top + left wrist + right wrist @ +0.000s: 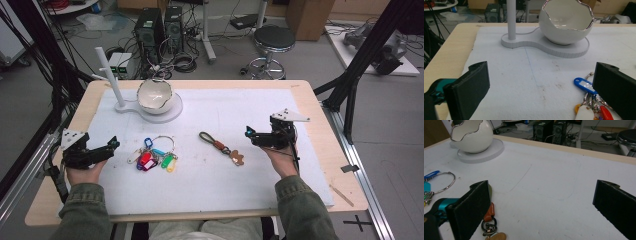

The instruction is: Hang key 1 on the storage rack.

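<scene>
1. Tongs on the left (pixel 111 145) rest low over the white mat (pixel 280 150) at the bench's (pixel 320 165) left side, held in the person's left hand (pixel 82 172); their jaws stand wide apart with nothing between them.
2. Keys with coloured tags (pixel 152 156) lie on the mat just to the right of the left tongs, near but not touching them in the high view. In the left gripper view (pixel 536 82) the blue tag (pixel 584 85) and a red one sit close against the right-hand jaw, which hides part of the bunch.
3. Tongs on the right (pixel 250 134) hover at the mat's right half, held in the right hand (pixel 282 160), jaws likewise wide and empty (pixel 536 202).
4. Between the two tongs lies a keychain with an olive cord loop, a brown leather strap and a tan charm (pixel 222 147); its charm end is nearest the right tongs. In the right gripper view the strap and ring (pixel 489 220) lie just beside the left-hand jaw; whether they touch it is hard to tell.
5. White egg-shaped bowl (pixel 155 95) with a jagged silver rim sits on a white stand (pixel 172 111) at the far left of the mat, beside the stand's upright post (pixel 110 75), well apart from both tongs.
6. Both sleeves (pixel 300 205) are olive green.
</scene>
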`<action>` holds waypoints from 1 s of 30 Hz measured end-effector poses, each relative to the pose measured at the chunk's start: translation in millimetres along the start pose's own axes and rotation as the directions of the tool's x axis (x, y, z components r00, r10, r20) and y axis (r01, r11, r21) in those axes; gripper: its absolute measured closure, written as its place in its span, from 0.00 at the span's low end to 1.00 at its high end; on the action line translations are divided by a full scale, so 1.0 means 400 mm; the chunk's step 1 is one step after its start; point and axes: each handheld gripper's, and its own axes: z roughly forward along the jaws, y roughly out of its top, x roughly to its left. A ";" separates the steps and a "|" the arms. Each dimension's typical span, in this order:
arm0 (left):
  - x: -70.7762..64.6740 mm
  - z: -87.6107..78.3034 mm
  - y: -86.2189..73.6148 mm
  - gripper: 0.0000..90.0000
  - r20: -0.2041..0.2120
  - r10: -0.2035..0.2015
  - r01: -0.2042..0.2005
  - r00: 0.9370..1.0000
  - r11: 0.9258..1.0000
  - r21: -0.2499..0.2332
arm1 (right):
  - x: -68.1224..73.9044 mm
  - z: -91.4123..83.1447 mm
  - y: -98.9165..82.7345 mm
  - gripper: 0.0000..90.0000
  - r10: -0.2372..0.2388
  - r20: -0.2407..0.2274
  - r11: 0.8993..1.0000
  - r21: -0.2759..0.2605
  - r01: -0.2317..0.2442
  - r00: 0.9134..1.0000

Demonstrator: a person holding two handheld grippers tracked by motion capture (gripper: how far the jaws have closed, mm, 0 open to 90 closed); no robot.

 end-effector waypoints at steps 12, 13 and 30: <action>0.000 0.001 0.000 0.02 0.001 0.003 -0.003 1.000 1.000 0.001 | 0.017 0.035 0.013 0.01 -0.015 -0.043 0.998 0.057 0.018 0.999; 0.000 0.000 0.000 0.02 0.001 0.005 -0.005 1.000 1.000 0.003 | 0.024 0.043 0.015 0.01 -0.013 -0.052 0.997 0.072 0.017 0.999; 0.000 0.002 -0.001 0.02 0.005 0.007 -0.007 1.000 1.000 0.005 | 0.061 0.095 0.024 0.01 -0.044 -0.121 0.988 0.144 0.061 0.992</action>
